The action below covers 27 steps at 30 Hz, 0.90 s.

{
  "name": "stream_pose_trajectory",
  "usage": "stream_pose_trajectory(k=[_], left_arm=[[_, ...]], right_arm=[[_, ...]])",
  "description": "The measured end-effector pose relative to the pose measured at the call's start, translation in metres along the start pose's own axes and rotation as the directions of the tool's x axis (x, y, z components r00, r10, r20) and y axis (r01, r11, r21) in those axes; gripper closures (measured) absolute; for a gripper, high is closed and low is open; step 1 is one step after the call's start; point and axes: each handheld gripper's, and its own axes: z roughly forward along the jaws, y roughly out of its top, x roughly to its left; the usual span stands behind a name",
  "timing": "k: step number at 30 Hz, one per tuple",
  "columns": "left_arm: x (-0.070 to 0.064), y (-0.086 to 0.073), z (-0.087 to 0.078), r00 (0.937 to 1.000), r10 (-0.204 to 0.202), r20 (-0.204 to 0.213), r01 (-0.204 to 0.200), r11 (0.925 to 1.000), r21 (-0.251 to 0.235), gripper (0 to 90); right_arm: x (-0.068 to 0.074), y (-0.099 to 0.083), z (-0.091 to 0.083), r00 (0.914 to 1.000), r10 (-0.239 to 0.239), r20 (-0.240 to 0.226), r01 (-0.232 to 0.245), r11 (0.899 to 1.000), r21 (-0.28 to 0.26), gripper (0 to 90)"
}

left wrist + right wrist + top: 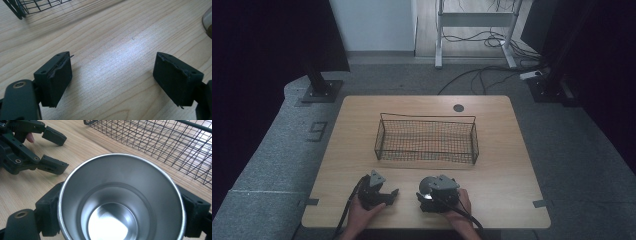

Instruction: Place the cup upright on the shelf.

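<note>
The right tool was clamped around a steel cup, its mouth facing the camera. The left tool sat just beside it on the desk, jaws spread wide, holding nothing. A wire basket stood beyond both.

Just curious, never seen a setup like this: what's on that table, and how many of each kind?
Hand-held grippers: 2, left gripper and right gripper
Metal cup: 1
Wire basket: 1
Total: 4
</note>
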Motion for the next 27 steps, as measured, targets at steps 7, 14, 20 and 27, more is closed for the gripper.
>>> stream_pose_trajectory(k=[7,14,20,27], left_arm=[[0.0,0.0,0.0,1.0,-0.001,0.0,0.001,1.0,-0.001,15.5],[0.0,0.0,0.0,1.0,0.0,0.0,0.0,1.0,0.0,15.5],[0.0,0.0,0.0,1.0,0.0,0.0,0.0,1.0,0.0,15.5],[0.0,0.0,0.0,1.0,0.001,0.0,-0.001,1.0,0.0,15.5]], right_arm=[[-0.002,0.001,-0.002,0.9998,0.007,0.02,-0.007,1.0,-0.012,13.0],[-0.002,0.003,-0.008,0.9999,0.007,0.009,-0.007,0.999,-0.033,13.1],[0.0,0.008,-0.016,1.0,0.001,-0.001,-0.001,0.999,-0.054,13.1],[0.0,0.013,-0.026,0.9999,-0.005,-0.013,0.004,0.996,-0.085,13.1]])
